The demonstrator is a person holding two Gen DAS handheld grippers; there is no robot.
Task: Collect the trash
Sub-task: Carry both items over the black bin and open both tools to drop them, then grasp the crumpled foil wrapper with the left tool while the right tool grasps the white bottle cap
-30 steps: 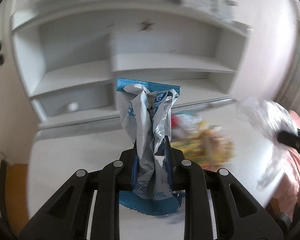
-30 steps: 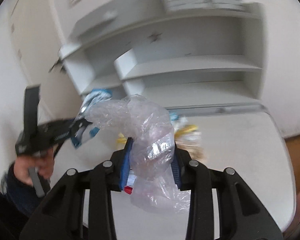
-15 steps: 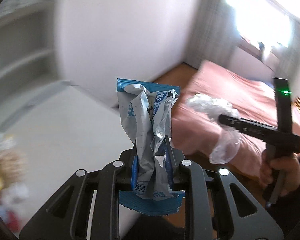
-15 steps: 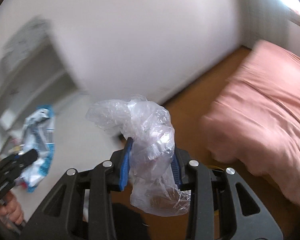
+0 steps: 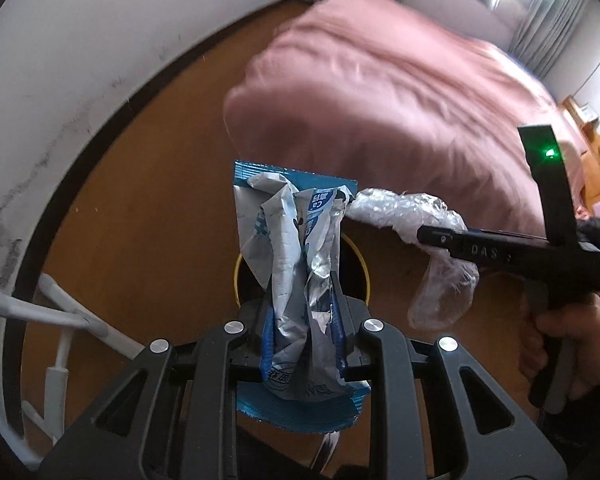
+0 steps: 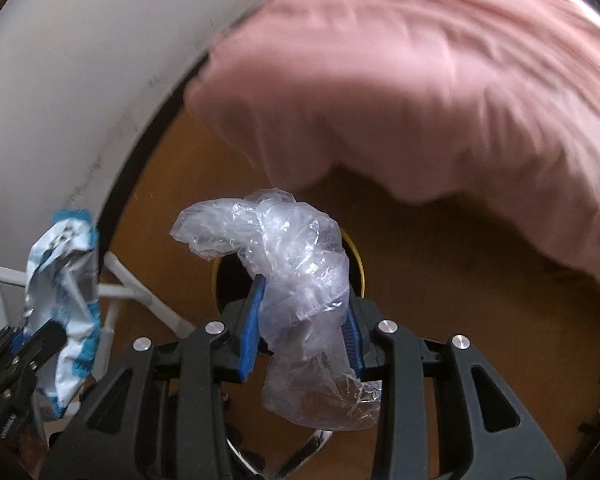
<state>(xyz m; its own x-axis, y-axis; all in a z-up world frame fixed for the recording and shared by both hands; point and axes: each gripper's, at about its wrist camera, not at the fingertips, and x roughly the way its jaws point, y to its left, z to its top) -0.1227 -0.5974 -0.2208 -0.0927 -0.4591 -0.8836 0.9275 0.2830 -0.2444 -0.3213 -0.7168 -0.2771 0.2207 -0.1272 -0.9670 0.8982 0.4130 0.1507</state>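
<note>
Wood floor, crumpled blue-silver wrapper, clear plastic

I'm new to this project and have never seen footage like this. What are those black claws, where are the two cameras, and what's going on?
No robot here: a person holds a two-finger gripper in each hand, with a fisheye camera on each looking along its fingers. In the left camera's picture, the left gripper is shut on a crumpled blue and white wrapper. In the right camera's, the right gripper is shut on a clear plastic bag. Both point down at a dark bin with a yellow rim on the wooden floor, beside a pink-covered bed. Each camera also catches the other gripper.
</note>
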